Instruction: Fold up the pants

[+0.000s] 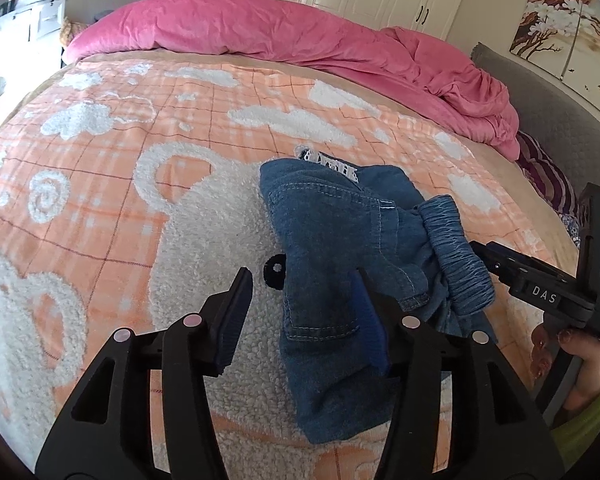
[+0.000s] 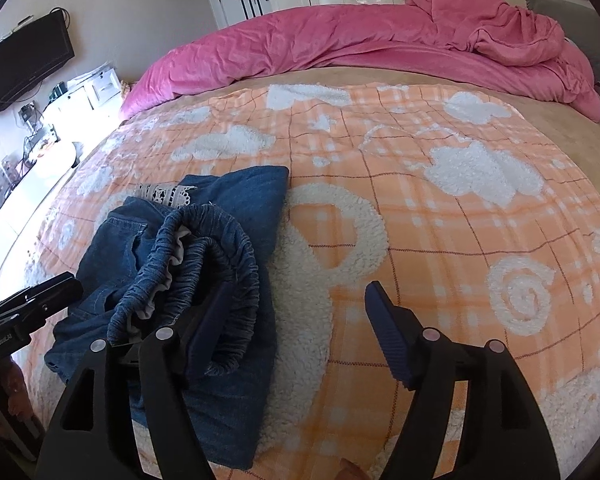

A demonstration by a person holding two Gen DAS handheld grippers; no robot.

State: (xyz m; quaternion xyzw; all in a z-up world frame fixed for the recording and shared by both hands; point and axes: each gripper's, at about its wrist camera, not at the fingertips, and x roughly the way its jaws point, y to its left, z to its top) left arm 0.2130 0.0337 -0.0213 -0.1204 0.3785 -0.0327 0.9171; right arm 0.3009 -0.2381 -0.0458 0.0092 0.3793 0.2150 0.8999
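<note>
Blue denim pants [image 1: 332,248] lie folded into a small bundle on the orange bed blanket [image 1: 140,128]. Their gathered elastic waistband [image 1: 456,252] sits on top at the right, with a white lace trim at the far end. My left gripper [image 1: 302,280] is open, its right finger over the bundle's near part, its left finger over the blanket. My right gripper [image 2: 298,294] is open too; its left finger rests at the waistband [image 2: 204,264] of the pants [image 2: 220,220], its right finger over bare blanket [image 2: 440,240]. Nothing is held.
A pink duvet [image 1: 300,36] is bunched along the far side of the bed. White wardrobes stand behind it. A grey headboard [image 1: 540,112] and a striped pillow are at the right. A TV [image 2: 24,64] and a cluttered desk are at the left.
</note>
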